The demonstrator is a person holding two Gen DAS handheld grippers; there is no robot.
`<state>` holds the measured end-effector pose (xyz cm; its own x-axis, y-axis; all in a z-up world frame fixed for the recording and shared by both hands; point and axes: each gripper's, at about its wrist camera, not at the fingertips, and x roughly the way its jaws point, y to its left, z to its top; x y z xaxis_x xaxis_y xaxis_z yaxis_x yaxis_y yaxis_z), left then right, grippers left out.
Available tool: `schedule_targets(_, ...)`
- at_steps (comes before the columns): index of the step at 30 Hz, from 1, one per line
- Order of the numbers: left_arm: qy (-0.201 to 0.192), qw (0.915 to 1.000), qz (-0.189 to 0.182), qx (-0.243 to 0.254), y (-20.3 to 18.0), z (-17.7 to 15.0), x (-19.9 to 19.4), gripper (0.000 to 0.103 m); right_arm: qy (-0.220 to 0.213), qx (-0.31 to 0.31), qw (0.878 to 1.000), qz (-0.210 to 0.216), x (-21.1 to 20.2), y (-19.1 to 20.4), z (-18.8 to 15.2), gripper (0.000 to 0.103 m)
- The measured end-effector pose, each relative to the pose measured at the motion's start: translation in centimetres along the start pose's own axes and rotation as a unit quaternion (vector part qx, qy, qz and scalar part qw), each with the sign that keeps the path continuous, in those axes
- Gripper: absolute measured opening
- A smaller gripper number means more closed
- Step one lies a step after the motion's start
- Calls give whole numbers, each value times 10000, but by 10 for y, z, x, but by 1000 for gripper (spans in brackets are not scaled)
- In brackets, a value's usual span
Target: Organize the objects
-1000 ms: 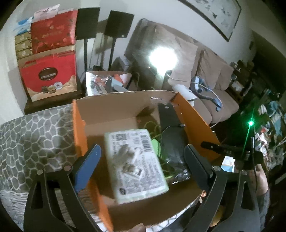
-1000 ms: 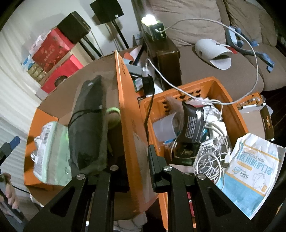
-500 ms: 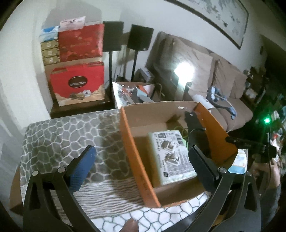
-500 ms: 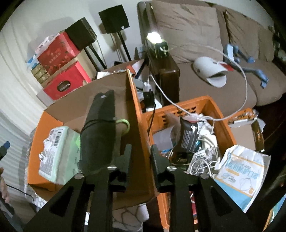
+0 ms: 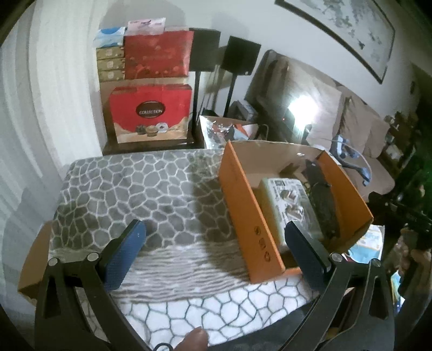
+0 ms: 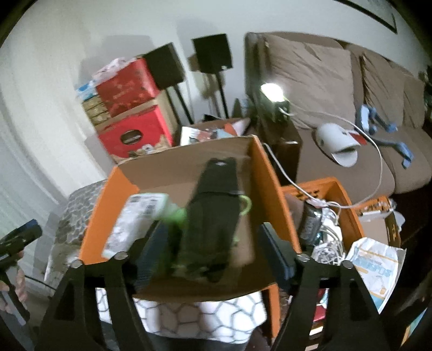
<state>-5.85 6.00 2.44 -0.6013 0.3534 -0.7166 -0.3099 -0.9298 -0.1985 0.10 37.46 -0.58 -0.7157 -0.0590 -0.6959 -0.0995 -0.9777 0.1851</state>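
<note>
Beside box [image 6: 272, 172], orange crate [image 6: 348, 213], right-view only

Brown sofa [image 6: 337, 89], two black speakers [image 5: 237, 55] on stands, stacked red gift boxes [image 5: 151, 113], framed picture [image 5: 348, 24]

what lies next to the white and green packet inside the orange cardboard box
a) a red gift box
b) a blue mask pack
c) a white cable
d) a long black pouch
d: in the right wrist view the long black pouch lies beside the white and green packet inside the orange cardboard box.
</note>
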Motion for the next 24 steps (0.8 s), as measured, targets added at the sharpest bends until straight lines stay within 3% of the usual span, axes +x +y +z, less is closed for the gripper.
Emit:
schedule_targets(11,-72,9997,225,-92,12,-28,-22,103,-219,-562,9982,53,-9,83,-30,93)
schedule_targets(15,-33,9994,279,-192,17,-38,-25,103,-272,-643,9975,84,-10,101,-42,101)
schedule_targets(24,-33,9986,474,-243,22,-56,-28,103,-317,-717,9969,-25,-11,120,-64,101)
